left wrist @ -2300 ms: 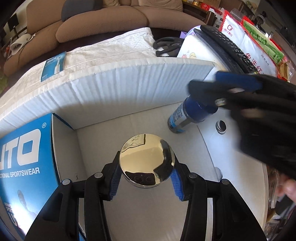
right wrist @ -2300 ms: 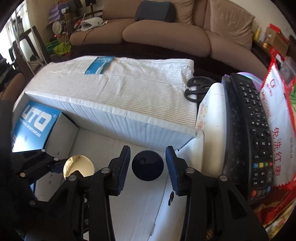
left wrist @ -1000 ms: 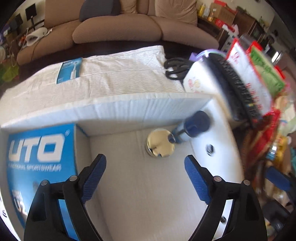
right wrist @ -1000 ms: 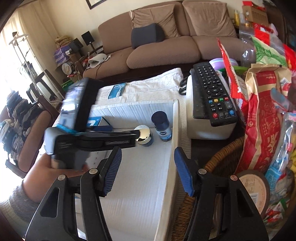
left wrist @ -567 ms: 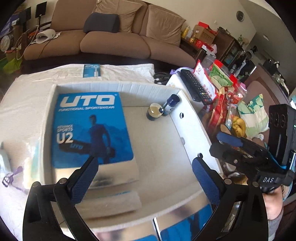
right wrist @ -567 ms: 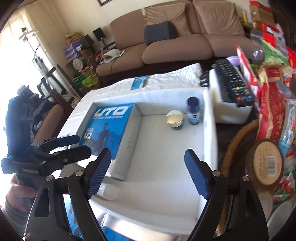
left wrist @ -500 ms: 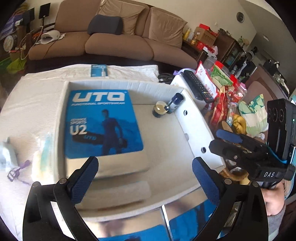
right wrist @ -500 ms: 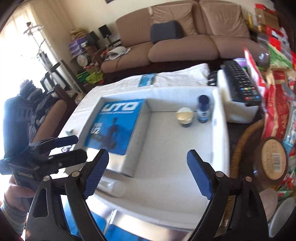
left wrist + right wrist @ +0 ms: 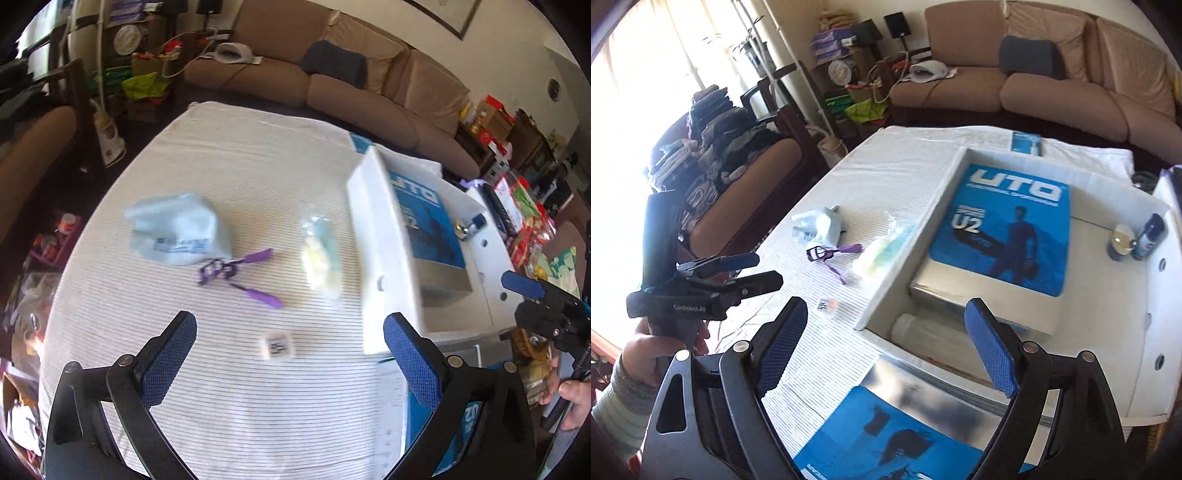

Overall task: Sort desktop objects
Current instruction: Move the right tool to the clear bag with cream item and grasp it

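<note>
Two jars (image 9: 469,229) tiny, blurred, labels unreadable; small tag (image 9: 277,345) illegible.

My room is bright with daylight. In my right view the window (image 9: 635,92) at the upper left is so bright that it turns plain white. The white cloth (image 9: 229,177) glows too. My left view is smeared: the purple curler (image 9: 236,271), the pale bag (image 9: 177,230) and the white box (image 9: 380,258) all look streaky, maybe from moving fast. The blue pads at the bottom look sharp. Both pictures bend round at the edges, and the corners go black. Shadows are soft and faint.
</note>
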The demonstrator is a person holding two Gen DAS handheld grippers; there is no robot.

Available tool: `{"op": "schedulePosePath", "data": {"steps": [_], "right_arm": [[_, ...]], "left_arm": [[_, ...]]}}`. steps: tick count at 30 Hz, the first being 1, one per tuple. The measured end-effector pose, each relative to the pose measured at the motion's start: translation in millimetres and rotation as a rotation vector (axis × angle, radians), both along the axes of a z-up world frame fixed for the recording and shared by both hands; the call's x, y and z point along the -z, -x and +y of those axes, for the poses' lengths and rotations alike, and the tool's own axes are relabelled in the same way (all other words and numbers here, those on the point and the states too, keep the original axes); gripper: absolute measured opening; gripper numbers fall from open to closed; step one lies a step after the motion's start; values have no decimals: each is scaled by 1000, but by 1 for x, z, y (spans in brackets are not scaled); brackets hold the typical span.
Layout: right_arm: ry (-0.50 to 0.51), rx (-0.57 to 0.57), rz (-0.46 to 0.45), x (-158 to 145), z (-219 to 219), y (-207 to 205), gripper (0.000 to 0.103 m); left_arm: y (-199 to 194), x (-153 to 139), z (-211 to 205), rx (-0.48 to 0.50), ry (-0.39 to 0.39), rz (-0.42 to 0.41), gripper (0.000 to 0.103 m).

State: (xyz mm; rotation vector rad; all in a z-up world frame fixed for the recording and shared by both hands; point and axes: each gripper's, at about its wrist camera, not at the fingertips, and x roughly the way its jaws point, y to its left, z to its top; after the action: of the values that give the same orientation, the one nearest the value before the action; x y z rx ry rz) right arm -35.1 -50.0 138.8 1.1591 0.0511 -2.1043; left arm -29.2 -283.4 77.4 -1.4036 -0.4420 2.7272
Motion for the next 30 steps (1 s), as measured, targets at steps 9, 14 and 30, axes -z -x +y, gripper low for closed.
{"op": "schedulePosePath", "data": {"steps": [9,14,30], "right_arm": [[44,-48,-39,25,-89,5,86],[25,-26,-82,43,-127,30,86],[-435,60,-77,142,-211,108,76]], "left_arm": [[1,52,-66,-70,-61,-29,103],[15,70,-59,-38,-102,-26,103],[17,82,-52,49,-129,-25,103]]}}
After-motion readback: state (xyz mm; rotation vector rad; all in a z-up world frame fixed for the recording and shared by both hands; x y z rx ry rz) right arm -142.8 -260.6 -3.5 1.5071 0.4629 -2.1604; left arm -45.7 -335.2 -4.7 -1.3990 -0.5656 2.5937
